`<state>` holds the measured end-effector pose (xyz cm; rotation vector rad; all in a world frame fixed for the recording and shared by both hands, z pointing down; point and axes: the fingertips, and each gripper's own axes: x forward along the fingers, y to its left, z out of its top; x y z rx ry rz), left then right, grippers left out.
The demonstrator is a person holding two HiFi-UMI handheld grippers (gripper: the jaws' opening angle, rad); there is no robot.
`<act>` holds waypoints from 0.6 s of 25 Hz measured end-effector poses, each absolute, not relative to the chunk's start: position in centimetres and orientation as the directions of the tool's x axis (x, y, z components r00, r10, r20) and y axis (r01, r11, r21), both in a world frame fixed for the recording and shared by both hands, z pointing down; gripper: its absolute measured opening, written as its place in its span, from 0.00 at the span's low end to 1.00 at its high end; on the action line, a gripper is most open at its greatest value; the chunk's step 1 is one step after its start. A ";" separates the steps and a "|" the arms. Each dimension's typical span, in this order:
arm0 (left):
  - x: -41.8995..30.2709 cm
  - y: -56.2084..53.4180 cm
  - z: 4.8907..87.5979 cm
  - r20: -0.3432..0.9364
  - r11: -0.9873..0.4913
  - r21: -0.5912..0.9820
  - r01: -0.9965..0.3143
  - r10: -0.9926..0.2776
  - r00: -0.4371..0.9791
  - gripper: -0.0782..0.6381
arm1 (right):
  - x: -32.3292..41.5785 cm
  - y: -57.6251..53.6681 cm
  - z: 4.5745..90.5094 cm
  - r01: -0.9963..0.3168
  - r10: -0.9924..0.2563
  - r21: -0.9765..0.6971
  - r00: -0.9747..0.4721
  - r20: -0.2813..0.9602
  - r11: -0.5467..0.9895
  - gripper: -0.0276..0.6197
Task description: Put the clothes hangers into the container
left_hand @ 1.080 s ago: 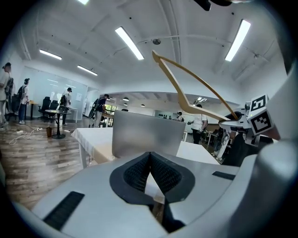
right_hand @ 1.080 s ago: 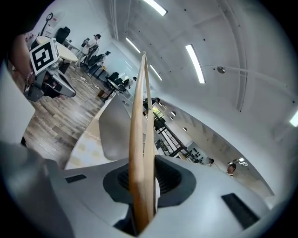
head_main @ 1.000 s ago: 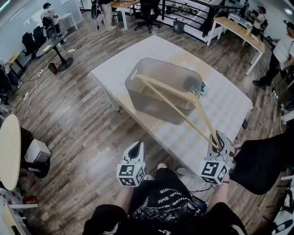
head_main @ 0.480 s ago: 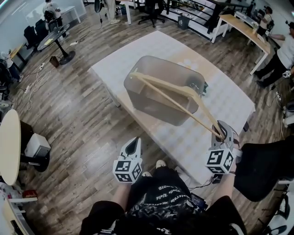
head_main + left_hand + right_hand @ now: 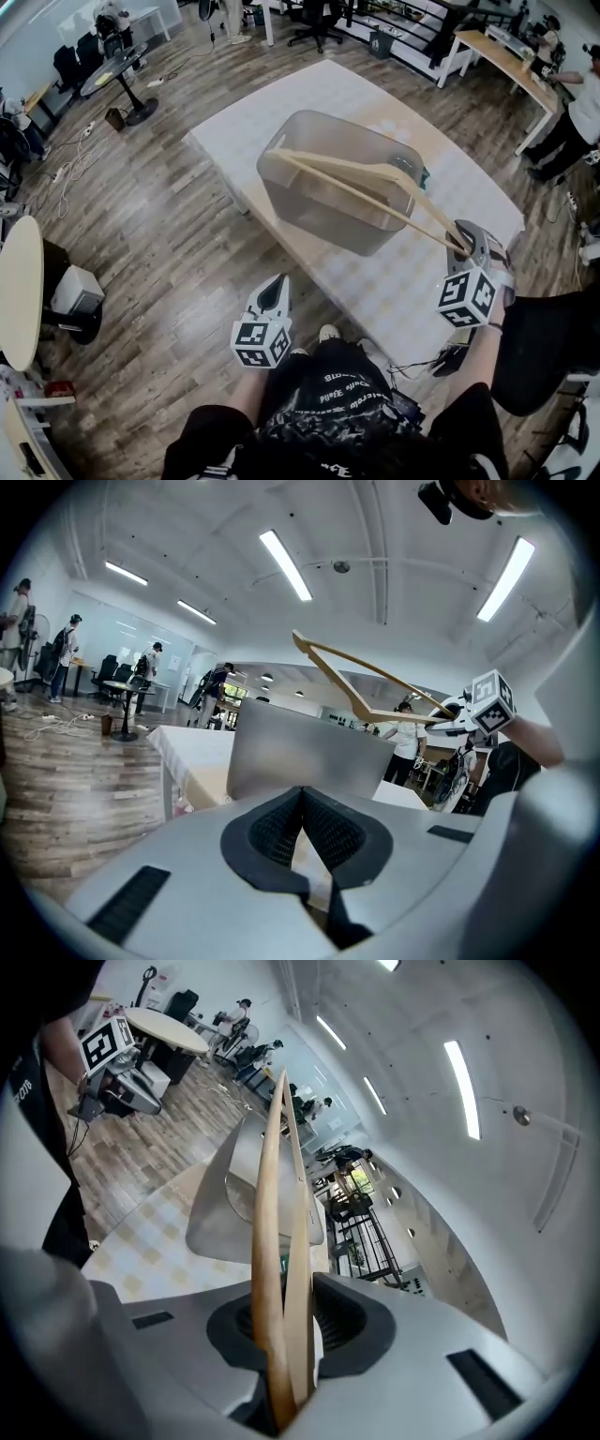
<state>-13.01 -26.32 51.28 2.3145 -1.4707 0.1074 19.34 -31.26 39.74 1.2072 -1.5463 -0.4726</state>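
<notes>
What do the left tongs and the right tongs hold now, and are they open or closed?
Left tongs: closed, empty.
Right tongs: closed on a hanger.

Layout relative to the container [image 5: 319,211]. The container stands on the table [image 5: 309,103], toward the table's near edge. The hanger [image 5: 370,171] stretches above the container's open top, clear of the rim; its far end lies over the container's left rim. Its other end passes beyond the right rim into the jaws of the right gripper [image 5: 461,248], which is right of the container, over the table. The left gripper [image 5: 278,286] is in front of the container, off the table's near edge, over the floor. A desk [image 5: 502,56] stands behind and right of the container, and a round table [image 5: 112,70] behind and left of it.
</notes>
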 end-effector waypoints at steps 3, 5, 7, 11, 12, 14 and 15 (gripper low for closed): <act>-13.2 -26.4 51.2 0.267 -0.367 0.286 -0.885 -0.857 0.441 0.14 | 19.8 -32.1 39.7 -0.410 -0.848 0.798 0.099 0.521 0.442 0.15; -13.4 -26.6 51.3 0.272 -0.361 0.278 -0.890 -0.859 0.433 0.14 | 20.0 -32.7 39.8 -0.401 -0.838 0.794 0.105 0.536 0.458 0.15; -13.6 -26.8 51.5 0.280 -0.352 0.272 -0.896 -0.861 0.424 0.14 | 20.0 -33.4 40.1 -0.402 -0.825 0.780 0.097 0.556 0.479 0.15; -14.0 -27.0 51.8 0.280 -0.340 0.276 -0.899 -0.866 0.413 0.14 | 20.1 -34.5 41.2 -0.419 -0.783 0.735 0.086 0.616 0.532 0.15; -14.1 -27.0 51.8 0.280 -0.337 0.276 -0.900 -0.868 0.411 0.14 | 20.2 -34.7 41.5 -0.414 -0.772 0.729 0.091 0.629 0.546 0.15; -14.1 -27.1 51.9 0.281 -0.332 0.278 -0.901 -0.870 0.406 0.14 | 20.3 -35.1 41.9 -0.392 -0.750 0.718 0.098 0.655 0.576 0.15; -14.1 -27.2 52.0 0.281 -0.330 0.279 -0.902 -0.870 0.405 0.14 | 20.3 -35.3 42.1 -0.380 -0.738 0.710 0.099 0.668 0.592 0.15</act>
